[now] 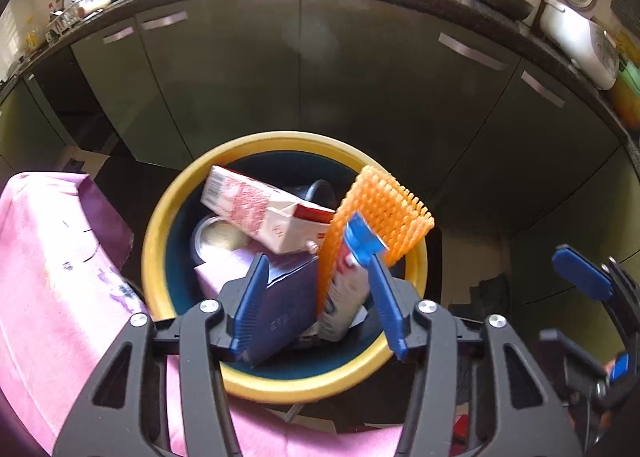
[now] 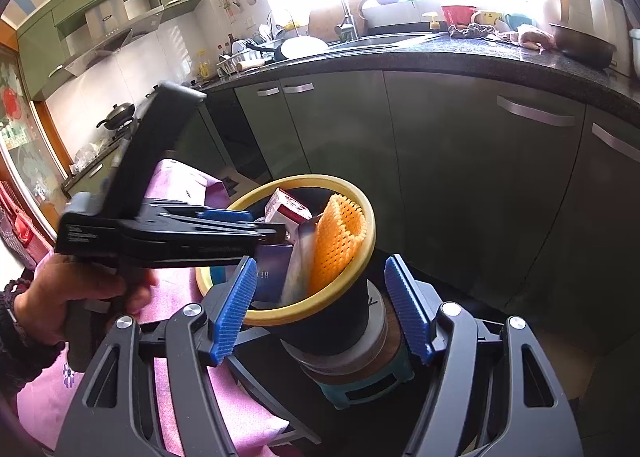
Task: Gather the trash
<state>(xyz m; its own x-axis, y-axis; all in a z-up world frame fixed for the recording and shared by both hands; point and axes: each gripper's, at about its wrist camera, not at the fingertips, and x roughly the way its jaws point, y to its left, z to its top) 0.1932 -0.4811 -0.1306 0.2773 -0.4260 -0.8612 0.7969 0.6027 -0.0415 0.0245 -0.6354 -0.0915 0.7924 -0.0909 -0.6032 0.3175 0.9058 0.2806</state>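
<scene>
A yellow-rimmed bin holds a red-and-white carton, an orange foam net, a purple box and a round tin. My left gripper hangs over the bin's mouth, pointing down into it. A white-and-blue pack stands between its parted blue fingers, blurred and leaning on the net; the pads do not press on it. My right gripper is open beside the bin with nothing in it; one of its fingers shows at the right edge.
The bin stands on a round stool next to a surface under pink cloth. Green cabinet doors and a dark, cluttered counter rise close behind. A hand holds the left gripper's handle.
</scene>
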